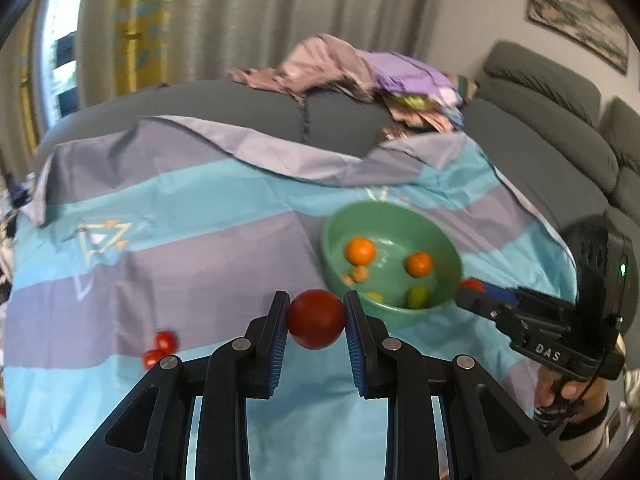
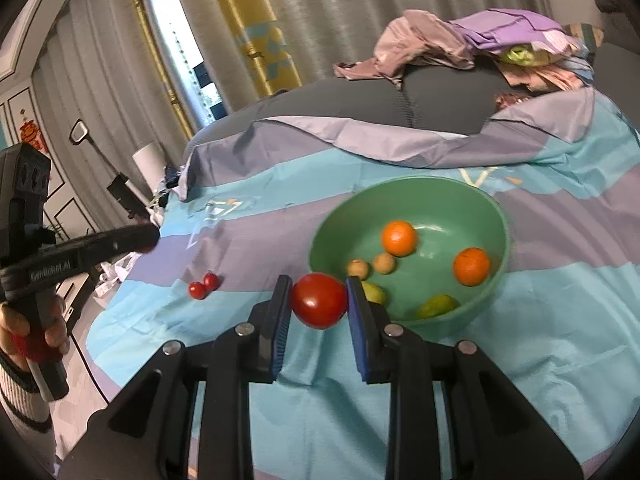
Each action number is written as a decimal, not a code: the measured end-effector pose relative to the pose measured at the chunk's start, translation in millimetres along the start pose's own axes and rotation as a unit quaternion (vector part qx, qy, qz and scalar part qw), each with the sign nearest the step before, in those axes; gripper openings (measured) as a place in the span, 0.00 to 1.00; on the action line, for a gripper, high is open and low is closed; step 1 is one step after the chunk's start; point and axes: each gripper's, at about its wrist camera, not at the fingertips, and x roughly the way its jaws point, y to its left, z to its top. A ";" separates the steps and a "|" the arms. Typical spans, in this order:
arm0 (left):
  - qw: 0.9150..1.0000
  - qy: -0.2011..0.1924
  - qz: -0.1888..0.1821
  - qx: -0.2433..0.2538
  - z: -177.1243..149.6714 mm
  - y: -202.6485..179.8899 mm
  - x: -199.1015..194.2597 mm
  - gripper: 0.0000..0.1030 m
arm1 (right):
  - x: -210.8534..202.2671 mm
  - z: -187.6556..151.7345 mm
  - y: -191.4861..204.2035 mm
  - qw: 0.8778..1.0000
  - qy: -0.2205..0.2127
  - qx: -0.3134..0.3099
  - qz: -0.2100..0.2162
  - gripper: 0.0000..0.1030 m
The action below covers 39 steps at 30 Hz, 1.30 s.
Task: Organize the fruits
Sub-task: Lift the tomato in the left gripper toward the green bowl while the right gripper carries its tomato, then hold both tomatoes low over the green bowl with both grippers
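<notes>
Nearest each lens: black finger frames with blue pads. Your left gripper [image 1: 316, 316] is clamped on a dark red tomato [image 1: 316, 319]; your right gripper [image 2: 319, 300] pinches a brighter red tomato [image 2: 319, 300] the same way. Both fruits ride clear of the striped blue-and-grey cloth [image 1: 180, 216].

The green bowl [image 2: 440, 188] sits just beyond the right gripper's tips and already holds two oranges [image 2: 399, 238], two small tan fruits and two yellow-green ones. Two cherry tomatoes [image 2: 204, 285] lie on the cloth, left of the bowl.

Judgement: you're carrying both tomatoes in. Bring each over the rim before letting go, lower it close to the bowl floor, and go one at a time so the grippers don't crowd each other. The frames are blurred; slow down.
</notes>
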 end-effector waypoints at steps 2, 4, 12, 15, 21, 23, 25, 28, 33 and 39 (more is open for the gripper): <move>1.000 0.008 -0.008 0.013 2.1 -10.9 10.0 0.26 | 1.1 1.2 -4.7 1.000 -0.001 0.004 -0.003 0.27; 1.000 0.014 -0.016 0.022 5.0 -19.8 18.8 0.26 | 1.6 1.4 -9.5 1.000 -0.001 0.008 -0.006 0.27; 0.998 0.024 -0.033 0.047 16.1 -43.2 41.4 0.26 | 4.0 3.6 -20.8 1.000 -0.003 0.013 -0.013 0.27; 0.998 0.029 -0.037 0.051 18.5 -47.6 50.2 0.26 | 6.4 4.6 -24.7 1.000 -0.002 0.016 -0.016 0.27; 0.997 0.034 -0.041 0.061 24.0 -55.9 65.3 0.26 | 11.2 6.8 -32.9 1.000 0.000 0.020 -0.023 0.27; 0.996 0.035 -0.043 0.066 25.0 -59.1 69.6 0.26 | 13.0 7.8 -35.3 0.999 0.000 0.022 -0.024 0.27; 0.996 0.038 -0.042 0.070 26.3 -61.8 74.9 0.26 | 15.5 9.5 -38.1 0.999 0.001 0.022 -0.027 0.27; 0.995 0.042 -0.044 0.074 27.4 -64.0 80.9 0.26 | 18.7 12.0 -40.3 0.999 0.002 0.020 -0.030 0.27; 0.995 0.049 -0.042 0.081 28.6 -67.7 93.8 0.26 | 23.3 15.2 -45.1 0.999 0.003 0.018 -0.035 0.27; 0.993 0.060 -0.043 0.090 29.7 -72.0 108.6 0.26 | 31.0 18.4 -52.4 0.999 0.008 0.020 -0.042 0.27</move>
